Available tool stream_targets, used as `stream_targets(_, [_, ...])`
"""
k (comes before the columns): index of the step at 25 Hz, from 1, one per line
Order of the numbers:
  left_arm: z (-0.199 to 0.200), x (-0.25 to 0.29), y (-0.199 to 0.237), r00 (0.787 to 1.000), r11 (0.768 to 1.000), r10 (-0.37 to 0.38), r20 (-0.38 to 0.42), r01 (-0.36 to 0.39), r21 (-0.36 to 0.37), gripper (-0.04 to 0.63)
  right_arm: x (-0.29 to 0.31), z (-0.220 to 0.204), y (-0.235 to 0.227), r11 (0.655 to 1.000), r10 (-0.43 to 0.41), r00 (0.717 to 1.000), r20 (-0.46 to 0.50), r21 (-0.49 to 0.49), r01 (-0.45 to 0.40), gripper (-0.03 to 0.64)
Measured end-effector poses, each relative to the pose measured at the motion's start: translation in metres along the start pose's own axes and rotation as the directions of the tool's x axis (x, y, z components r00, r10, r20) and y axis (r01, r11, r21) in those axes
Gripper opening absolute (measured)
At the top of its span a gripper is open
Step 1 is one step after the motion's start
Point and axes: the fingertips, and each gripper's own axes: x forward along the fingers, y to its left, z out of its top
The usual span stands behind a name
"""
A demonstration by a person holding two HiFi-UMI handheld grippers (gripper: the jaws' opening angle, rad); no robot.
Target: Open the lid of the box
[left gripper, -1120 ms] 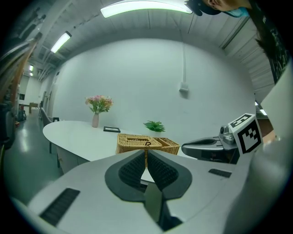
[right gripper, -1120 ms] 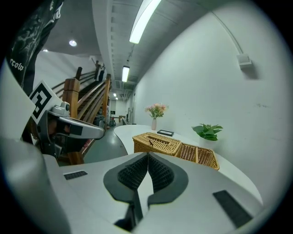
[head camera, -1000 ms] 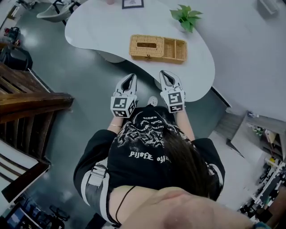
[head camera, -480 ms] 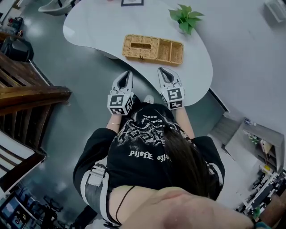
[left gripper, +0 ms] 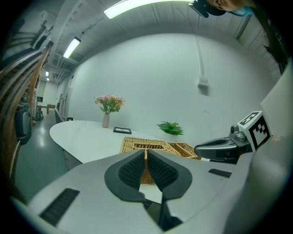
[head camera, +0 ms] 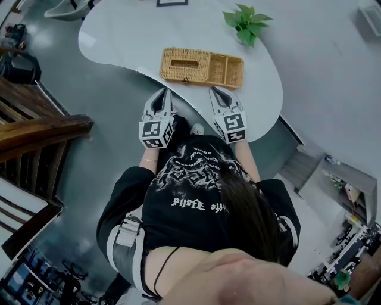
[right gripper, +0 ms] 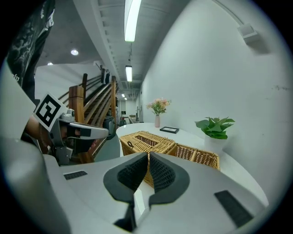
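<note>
A woven wicker box lies on the white table. Its left half carries a closed lid with a slot, and its right half has open compartments. Both grippers hover side by side at the table's near edge, short of the box and touching nothing. My left gripper is shut and empty, pointing at the lidded end. My right gripper is also shut and empty, and in its own view the box sits just beyond the jaws. The left jaws frame the box front.
A potted plant stands behind the box, and a small picture frame is at the table's far side. A vase of flowers stands further left. A wooden staircase rises at the left, and grey floor lies below the table.
Both grippers have moved forward towards the table edge and the box, staying shut. The box now sits closer to them in the head view.
</note>
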Motion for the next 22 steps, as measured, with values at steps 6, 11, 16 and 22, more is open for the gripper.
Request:
stream_targets(6, [0.011,0.023,0.022,1.0,1.0,-0.014,-0.014,0.014,0.008,0.029,0.025,0.016,-0.003,0.999,0.033,0.999,-0.008,-0.006,-0.033,0.028])
stream_targets(11, [0.023,0.042,0.037,0.999,0.999,-0.044,-0.02,0.045,0.013,0.029,0.042,0.029,0.003,0.997,0.075,0.997,-0.025,-0.021,-0.075,0.038])
stream_targets(16, [0.028,0.055,0.051,0.998,0.998,-0.056,-0.02,0.057,0.021,0.029,0.055,0.033,0.026,0.977,0.203,0.973,-0.109,-0.048,-0.209,0.118])
stream_targets(22, [0.026,0.066,0.064,0.997,0.997,-0.071,-0.031,0.072,0.023,0.029,0.073,0.03,0.053,0.943,0.27,0.942,-0.201,-0.142,-0.3,0.11])
